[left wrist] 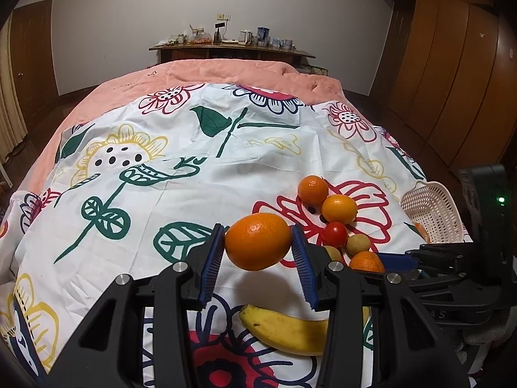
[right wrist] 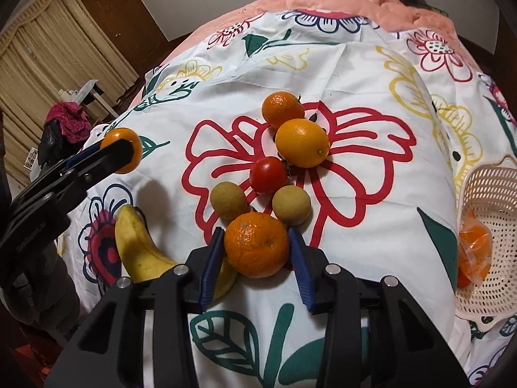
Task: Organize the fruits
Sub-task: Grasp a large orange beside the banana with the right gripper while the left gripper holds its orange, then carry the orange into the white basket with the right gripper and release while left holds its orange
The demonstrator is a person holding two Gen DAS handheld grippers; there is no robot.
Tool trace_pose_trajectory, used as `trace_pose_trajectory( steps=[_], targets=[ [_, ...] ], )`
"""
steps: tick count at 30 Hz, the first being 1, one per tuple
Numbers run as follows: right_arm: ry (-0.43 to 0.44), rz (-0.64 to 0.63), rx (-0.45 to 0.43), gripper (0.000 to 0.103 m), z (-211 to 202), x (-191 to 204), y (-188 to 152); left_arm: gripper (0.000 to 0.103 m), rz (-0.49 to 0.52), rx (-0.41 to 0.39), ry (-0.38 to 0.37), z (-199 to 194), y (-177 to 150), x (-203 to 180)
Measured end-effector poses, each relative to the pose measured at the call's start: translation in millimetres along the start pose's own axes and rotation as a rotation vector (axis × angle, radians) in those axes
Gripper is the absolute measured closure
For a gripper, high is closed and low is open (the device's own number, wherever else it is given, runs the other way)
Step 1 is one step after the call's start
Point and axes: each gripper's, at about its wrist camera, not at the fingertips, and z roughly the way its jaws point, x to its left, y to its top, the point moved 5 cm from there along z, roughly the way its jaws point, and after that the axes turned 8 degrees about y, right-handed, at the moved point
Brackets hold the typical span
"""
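The left gripper [left wrist: 258, 242] is clamped on an orange [left wrist: 258, 241], both blue pads pressed to its sides, and holds it clear of the flowered cloth [left wrist: 181, 190] with its shadow below.

Take the tomato [right wrist: 269, 174] as the landmark, sitting at the heart of the big red flower print. Beyond it lies a yellower orange [right wrist: 302, 142], touching it, and beyond that again a tangerine [right wrist: 283, 110]. On the near side of the tomato sit two tan round fruits, one to the left [right wrist: 228, 199] and one to the right [right wrist: 291, 204] (what kind they are I cannot tell).

Nearer still than those is a mandarin [right wrist: 257, 248], resting on the cloth between the fingers of the right gripper [right wrist: 257, 252]. The pads look to be touching its sides, so I read this as a grip.

A banana [right wrist: 137, 249] lies near left of the tomato, partly under the right gripper's left finger. A white basket [right wrist: 491, 200] stands well off to the tomato's right, with orange fruit in a clear bag [right wrist: 473, 249] inside.
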Motion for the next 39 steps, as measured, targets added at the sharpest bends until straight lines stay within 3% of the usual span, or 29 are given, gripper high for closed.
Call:
trace_pose_trajectory(
  steps=[9,19,39],
  targets=[
    [0.048,0.022,-0.090,0.062,-32,-1,-2,0.059,0.007,-0.005,-0.004,-1,-2,-3],
    [0.035,0.079,-0.182,0.062,-68,-24,-4,0.059,0.025,-0.011,-0.017,-7,-1,-13],
    [-0.148,0.329,-0.326,0.062,-141,-147,-39,0.059,0.071,-0.005,-0.030,-12,-4,-35]
  ],
)
